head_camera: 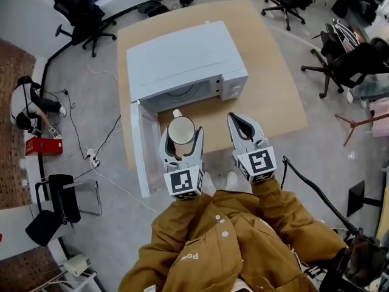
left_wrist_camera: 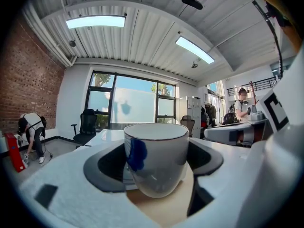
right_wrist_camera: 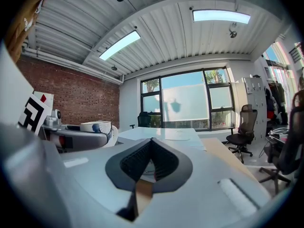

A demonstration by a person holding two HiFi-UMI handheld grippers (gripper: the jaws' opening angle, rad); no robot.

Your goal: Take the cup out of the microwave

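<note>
Our left gripper (head_camera: 182, 135) clamps the cup (left_wrist_camera: 156, 156) clear of the microwave (head_camera: 182, 59) ahead; removal looks done, only setting down remains. Our right gripper (head_camera: 242, 121), alongside, is closed, empty.

Brick wall (left_wrist_camera: 28, 80), big windows (left_wrist_camera: 128, 103), 2 ceiling lights (left_wrist_camera: 95, 21), black office chairs (head_camera: 82, 14)

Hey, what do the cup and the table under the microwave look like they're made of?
The cup looks like glazed ceramic: white and glossy, with soft reflections and a blue mark on its side. The table looks like light wood or a wood-look laminate, tan and matte; I cannot tell which.
</note>
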